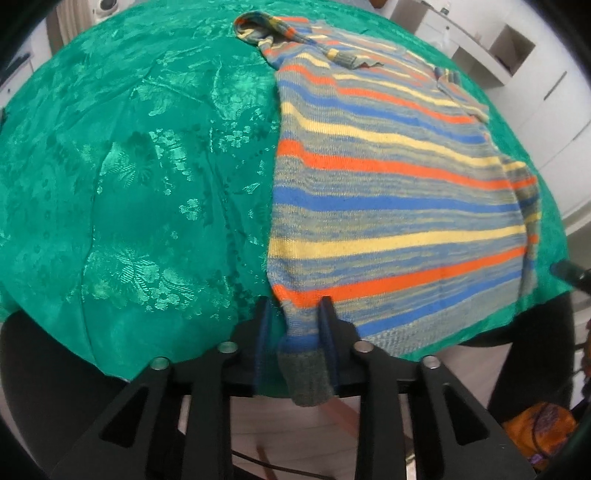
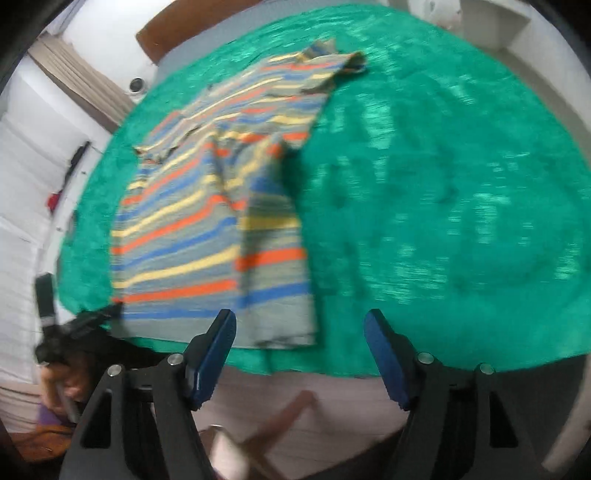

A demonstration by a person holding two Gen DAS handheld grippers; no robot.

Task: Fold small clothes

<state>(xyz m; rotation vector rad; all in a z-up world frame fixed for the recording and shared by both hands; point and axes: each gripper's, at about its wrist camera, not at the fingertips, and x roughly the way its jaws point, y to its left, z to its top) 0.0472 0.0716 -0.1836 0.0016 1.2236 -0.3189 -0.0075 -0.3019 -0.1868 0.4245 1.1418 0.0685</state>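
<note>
A striped knit sweater in orange, blue, yellow and grey lies flat on the green patterned tablecloth, with one sleeve bunched at the far end. Its grey hem corner hangs over the near table edge between the fingers of my left gripper. The jaws stand slightly apart, with a gap showing beside the left finger. In the blurred right wrist view, the sweater has its side folded over. My right gripper is open wide at the near edge with nothing held. The left gripper shows at the sweater's left corner.
The green tablecloth drapes over the table edges. White cabinets stand at the far right. A brown chair back is beyond the table. A person's hand holds the left tool. An orange item lies on the floor.
</note>
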